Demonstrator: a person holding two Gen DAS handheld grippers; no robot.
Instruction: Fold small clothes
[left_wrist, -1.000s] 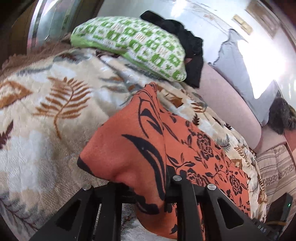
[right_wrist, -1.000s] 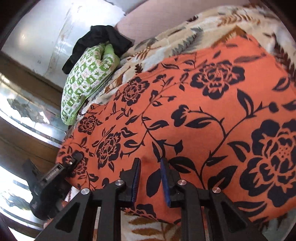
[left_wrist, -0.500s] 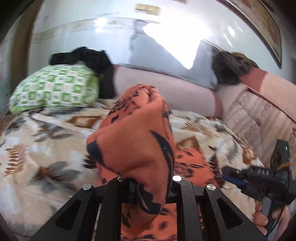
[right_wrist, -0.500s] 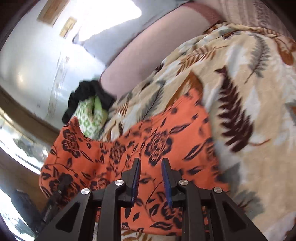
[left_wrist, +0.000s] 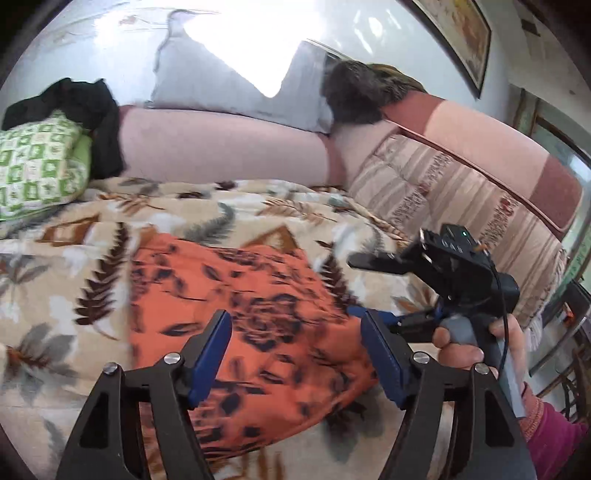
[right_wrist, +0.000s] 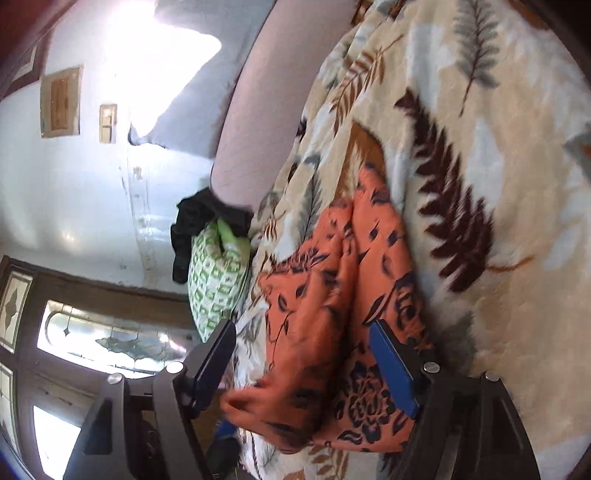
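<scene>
One orange floral garment (left_wrist: 255, 325) is lying folded over on the leaf-print blanket (left_wrist: 74, 258), nearer the front edge of the bed. One green-and-white checked pillow (left_wrist: 37, 166) is sitting at the far left, with one black garment (left_wrist: 92, 110) draped over its top. One grey cloth (left_wrist: 229, 88) is hanging on the pink sofa back (left_wrist: 221, 147), and one striped quilt (left_wrist: 443, 192) is lying to the right.

Two grippers are showing. Left gripper (left_wrist: 295, 354): jaws have just been opening and are standing wide, blue pads clear of the fabric, garment lying below and between them, nothing gripped. Right gripper (right_wrist: 303, 365): jaws have also just been opening and are standing wide, straddling a bunched fold of the orange garment (right_wrist: 332, 314); the right pad (right_wrist: 391, 365) is looking close against the cloth, but not pinching it. In the left wrist view a hand (left_wrist: 461, 343) is holding the right gripper's handle just beside the garment's right edge.
</scene>
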